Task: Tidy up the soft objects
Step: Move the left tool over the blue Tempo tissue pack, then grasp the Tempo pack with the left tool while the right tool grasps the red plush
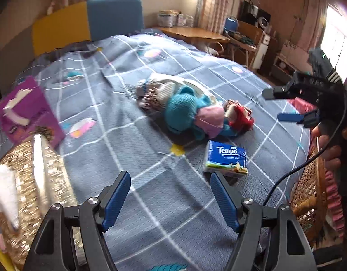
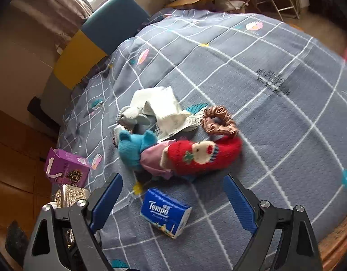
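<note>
A heap of soft things lies mid-bed: a teal knitted piece (image 2: pixel 130 149) (image 1: pixel 182 108), a pink piece (image 2: pixel 152 158), a red knitted sock with a reindeer face (image 2: pixel 202 155) (image 1: pixel 240 116), a brown scrunchie (image 2: pixel 218 120), white cloth (image 2: pixel 161 107) and grey socks (image 2: pixel 131 116). A blue Tempo tissue pack (image 2: pixel 165 211) (image 1: pixel 226 157) lies nearer me. My left gripper (image 1: pixel 171 199) is open and empty above the quilt. My right gripper (image 2: pixel 172 203) is open and empty, with the pack between its fingers' line of view; it also shows in the left wrist view (image 1: pixel 279 105).
The grey checked quilt (image 2: pixel 275 135) covers the bed. A purple box (image 2: pixel 64 168) (image 1: pixel 28 110) and a glittery gold box (image 1: pixel 35 180) (image 2: pixel 70 194) stand at the left edge. A wicker basket (image 1: pixel 309 187) stands at the right edge. A wooden desk (image 1: pixel 193 32) is beyond.
</note>
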A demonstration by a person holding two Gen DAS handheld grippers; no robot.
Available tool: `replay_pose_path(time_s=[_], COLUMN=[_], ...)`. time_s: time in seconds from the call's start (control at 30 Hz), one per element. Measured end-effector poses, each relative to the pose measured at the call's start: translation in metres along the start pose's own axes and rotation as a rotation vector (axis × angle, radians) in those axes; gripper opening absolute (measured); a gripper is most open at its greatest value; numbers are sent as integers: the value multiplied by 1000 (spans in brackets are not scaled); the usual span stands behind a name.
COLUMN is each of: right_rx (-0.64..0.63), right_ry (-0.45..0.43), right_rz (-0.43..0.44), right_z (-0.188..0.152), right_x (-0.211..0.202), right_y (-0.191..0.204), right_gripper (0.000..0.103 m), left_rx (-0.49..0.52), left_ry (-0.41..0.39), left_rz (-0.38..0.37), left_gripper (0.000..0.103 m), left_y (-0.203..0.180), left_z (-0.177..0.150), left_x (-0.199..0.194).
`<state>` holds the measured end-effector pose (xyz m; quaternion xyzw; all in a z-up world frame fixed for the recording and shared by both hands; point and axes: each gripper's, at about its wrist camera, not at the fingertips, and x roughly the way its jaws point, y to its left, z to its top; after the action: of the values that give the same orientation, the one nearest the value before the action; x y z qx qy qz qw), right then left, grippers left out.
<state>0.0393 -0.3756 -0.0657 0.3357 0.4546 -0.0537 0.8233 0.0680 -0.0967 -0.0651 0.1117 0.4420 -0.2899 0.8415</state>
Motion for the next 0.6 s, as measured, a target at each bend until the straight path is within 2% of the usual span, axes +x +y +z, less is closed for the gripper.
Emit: replay_pose_path(time_s=[0.1, 0.17, 0.23, 0.47, 0.5, 0.53, 0.6], right_rx=[-14, -24, -37, -92, -113, -142, -230], right_ry=[-4, 3, 10, 13, 21, 29, 52], right_rz=[-35, -47, -59, -108, -117, -125, -162], right_z=[4, 6, 6, 20, 22, 24, 27], right_x=[-9, -11, -12, -10, -8, -5, 3], right_y=[-11, -14, -18, -17, -14, -11, -1], right_gripper=[92, 92, 92, 92, 92, 92, 92], left_rx=[46, 86, 136, 210, 205, 190, 143], left_ry=[46, 48, 58, 155, 162, 167, 157], left_rz=[-71, -99, -129, -125, -124, -129, -162], left_gripper=[83, 83, 88, 88, 87, 73, 74], left_y=[-20, -35, -52, -85, -85, -83, -74], left_z=[6, 11, 17, 21, 20, 18, 14], left_x=[23, 33, 44, 91, 95, 98, 97])
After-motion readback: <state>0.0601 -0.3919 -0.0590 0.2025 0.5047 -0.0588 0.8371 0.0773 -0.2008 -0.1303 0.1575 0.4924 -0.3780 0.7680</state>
